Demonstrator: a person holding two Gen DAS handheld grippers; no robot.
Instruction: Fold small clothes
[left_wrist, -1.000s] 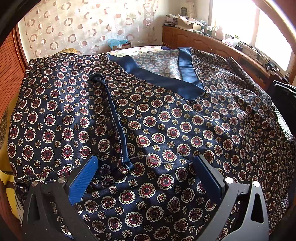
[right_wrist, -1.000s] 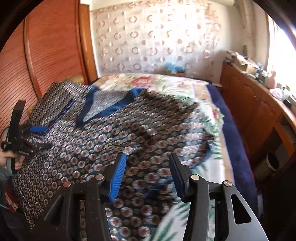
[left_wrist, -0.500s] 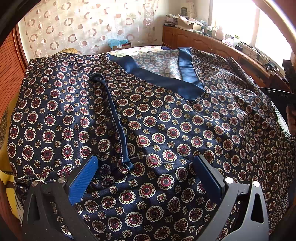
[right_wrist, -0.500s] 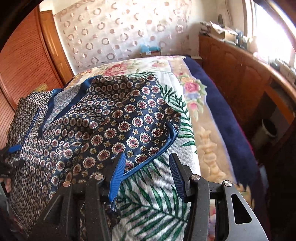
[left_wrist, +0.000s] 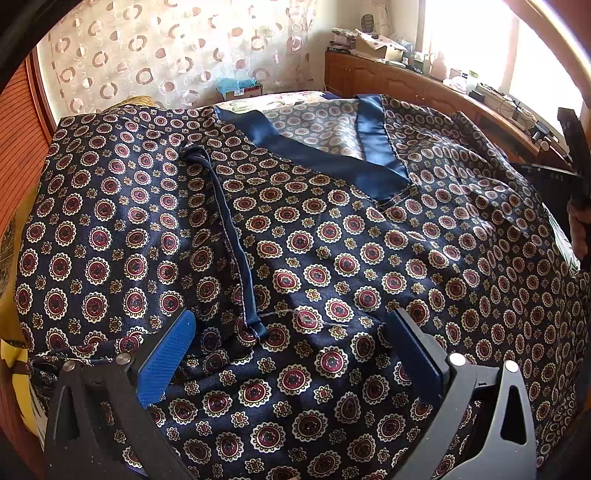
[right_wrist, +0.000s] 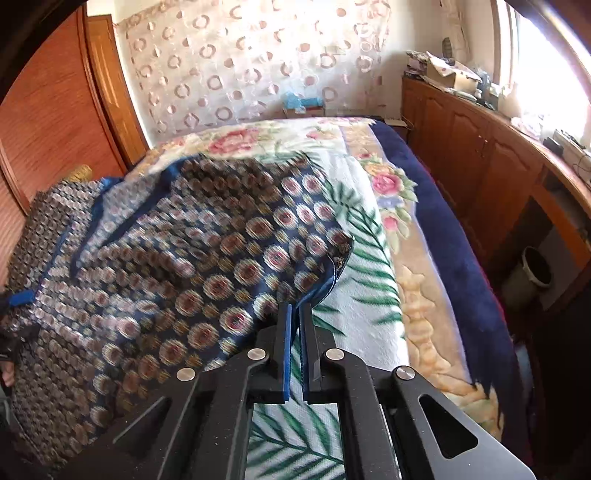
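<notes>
Silky patterned garment (right_wrist: 207, 266) could slip free, since the right gripper (right_wrist: 295, 325) pinches only its blue hem while the left gripper (left_wrist: 291, 350) hangs wide open.

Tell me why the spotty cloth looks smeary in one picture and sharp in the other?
Right wrist view: the garment is motion-blurred, its medallions streaked, while the right gripper, shut on its blue hem, stays sharp. Left wrist view: the garment is crisp, as is the open left gripper. Both views: the window glares white, and the fisheye bends edges.
</notes>
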